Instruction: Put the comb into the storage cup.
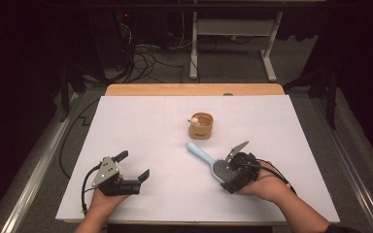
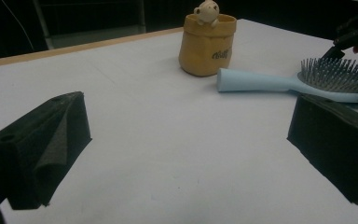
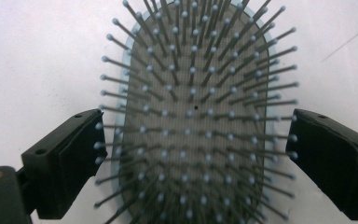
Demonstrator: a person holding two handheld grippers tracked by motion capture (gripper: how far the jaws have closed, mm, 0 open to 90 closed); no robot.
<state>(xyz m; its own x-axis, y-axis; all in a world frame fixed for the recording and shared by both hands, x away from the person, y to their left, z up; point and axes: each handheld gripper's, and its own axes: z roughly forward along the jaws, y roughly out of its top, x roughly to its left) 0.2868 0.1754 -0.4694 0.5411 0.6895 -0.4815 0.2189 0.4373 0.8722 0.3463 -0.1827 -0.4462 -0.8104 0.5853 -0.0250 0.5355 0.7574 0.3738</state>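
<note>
A light blue hairbrush (image 1: 200,153) lies bristles up on the white table (image 1: 141,121), its handle pointing toward a small tan pot (image 1: 201,127). My right gripper (image 1: 229,168) is lowered over the brush head (image 3: 196,93), its jaws open on either side and just reaching the outer bristles. My left gripper (image 1: 134,165) stands open near the front left of the table, holding nothing. In the left gripper view (image 2: 186,144), the brush (image 2: 279,83) and the pot (image 2: 207,44) lie ahead and to the right.
A little bear figure (image 2: 206,11) peeks over the pot's rim. A wooden strip (image 1: 194,90) runs along the table's far edge. Cables and a table frame (image 1: 233,43) stand on the floor beyond.
</note>
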